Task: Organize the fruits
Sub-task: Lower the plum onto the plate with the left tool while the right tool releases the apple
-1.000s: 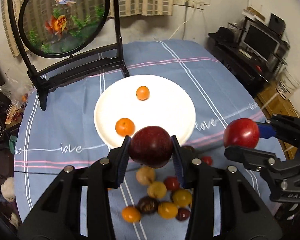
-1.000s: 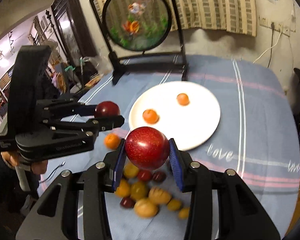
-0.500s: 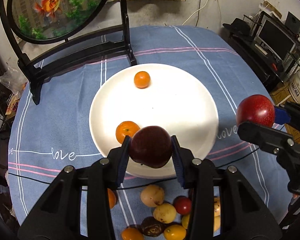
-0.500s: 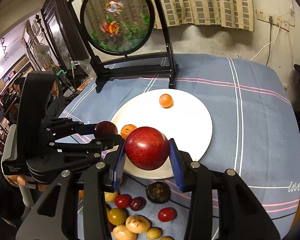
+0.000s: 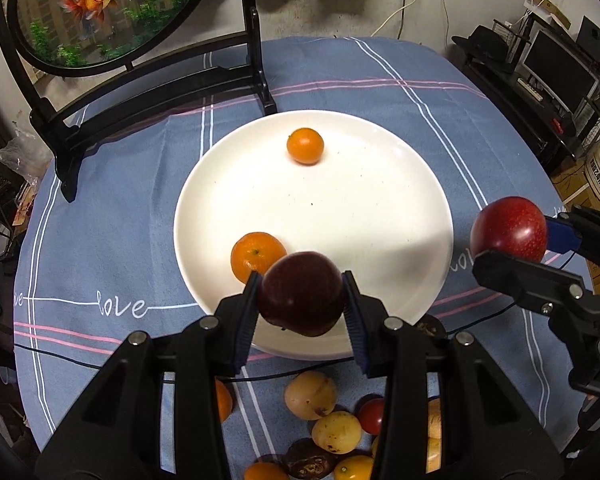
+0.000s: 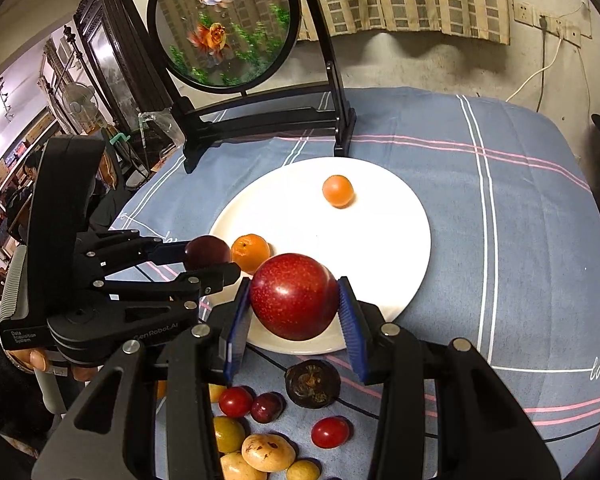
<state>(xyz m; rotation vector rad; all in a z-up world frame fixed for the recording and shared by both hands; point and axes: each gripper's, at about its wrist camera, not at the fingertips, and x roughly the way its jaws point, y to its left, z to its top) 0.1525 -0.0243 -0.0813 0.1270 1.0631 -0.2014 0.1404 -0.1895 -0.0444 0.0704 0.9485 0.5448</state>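
Observation:
My left gripper [image 5: 300, 300] is shut on a dark red plum [image 5: 302, 292], held over the near rim of the white plate [image 5: 360, 208]. My right gripper [image 6: 294, 300] is shut on a bright red plum [image 6: 294, 294] over the plate's [image 6: 380, 240] near edge; in the left wrist view that plum [image 5: 509, 232] hangs off the plate's right side. Two oranges lie on the plate: a small one [image 5: 305, 146] at the back and a larger one [image 5: 256, 256] near the front left. A pile of small fruits [image 6: 260, 432] lies on the cloth in front of the plate.
A round goldfish screen on a black stand [image 5: 160, 80] rises behind the plate. The table wears a blue striped cloth [image 6: 520, 220]. A thin black cable [image 5: 80, 360] crosses the cloth near the front. Furniture and a monitor [image 5: 560, 64] crowd the right side.
Both grippers have sunk and moved forward, from above the fruit pile to over the plate's near rim, each keeping its plum. The plate looks larger and closer.

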